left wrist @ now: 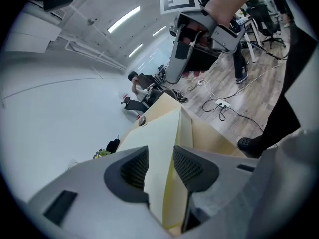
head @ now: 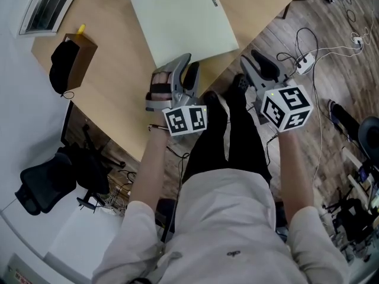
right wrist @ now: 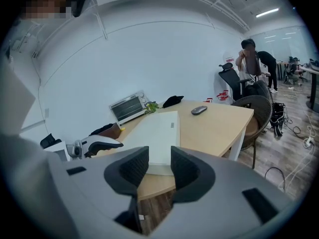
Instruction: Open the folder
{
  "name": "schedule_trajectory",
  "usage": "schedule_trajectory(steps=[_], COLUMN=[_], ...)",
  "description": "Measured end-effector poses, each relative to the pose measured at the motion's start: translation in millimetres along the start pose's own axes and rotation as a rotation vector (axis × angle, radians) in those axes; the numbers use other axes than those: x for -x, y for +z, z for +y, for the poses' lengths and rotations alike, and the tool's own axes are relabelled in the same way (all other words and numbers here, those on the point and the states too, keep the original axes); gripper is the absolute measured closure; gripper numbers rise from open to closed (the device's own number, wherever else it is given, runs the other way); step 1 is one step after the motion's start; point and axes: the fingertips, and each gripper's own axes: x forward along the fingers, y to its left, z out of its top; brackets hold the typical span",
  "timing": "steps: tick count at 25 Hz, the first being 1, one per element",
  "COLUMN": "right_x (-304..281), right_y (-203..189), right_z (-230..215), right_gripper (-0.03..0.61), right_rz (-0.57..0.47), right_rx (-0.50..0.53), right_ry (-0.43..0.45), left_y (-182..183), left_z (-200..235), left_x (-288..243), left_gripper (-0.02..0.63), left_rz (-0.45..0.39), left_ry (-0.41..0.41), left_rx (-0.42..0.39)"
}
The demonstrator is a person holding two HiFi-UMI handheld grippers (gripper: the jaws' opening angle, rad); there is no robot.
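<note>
One pale folder [head: 183, 19], closed, flat on the desk [head: 112, 93]. Left tongs [head: 187, 65]: wide, folder's near edge between the jaws, not clamped. Right tongs [head: 253, 61]: jaws apart, empty, just off the desk's edge.

An open office: swivel chairs [right wrist: 230, 79], a wooden tabletop [right wrist: 219, 123], ceiling strip lights [left wrist: 122, 19], and a power strip [head: 305, 64] on plank floor [head: 281, 37].
</note>
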Motion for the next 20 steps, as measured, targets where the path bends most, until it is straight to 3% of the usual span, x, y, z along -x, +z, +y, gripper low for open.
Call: schedule_trajectory(steps=[13, 20], right_x=[-19.7, -37.7], right_y=[-9.2, -20.3], right_z=[-17.6, -28.2], right_gripper=[0.445, 0.448], right_rz=[0.034, 0.063], right_rx=[-0.029, -0.068], right_ry=[0.011, 0.001], left_y=[10.0, 6.2], left_z=[-0.3, 2.1], left_x=[-3.9, -4.9], left_gripper=[0.468, 0.468], left_rz=[-0.049, -0.050], left_ry=[0.078, 0.081], left_rx=[-0.114, -0.029])
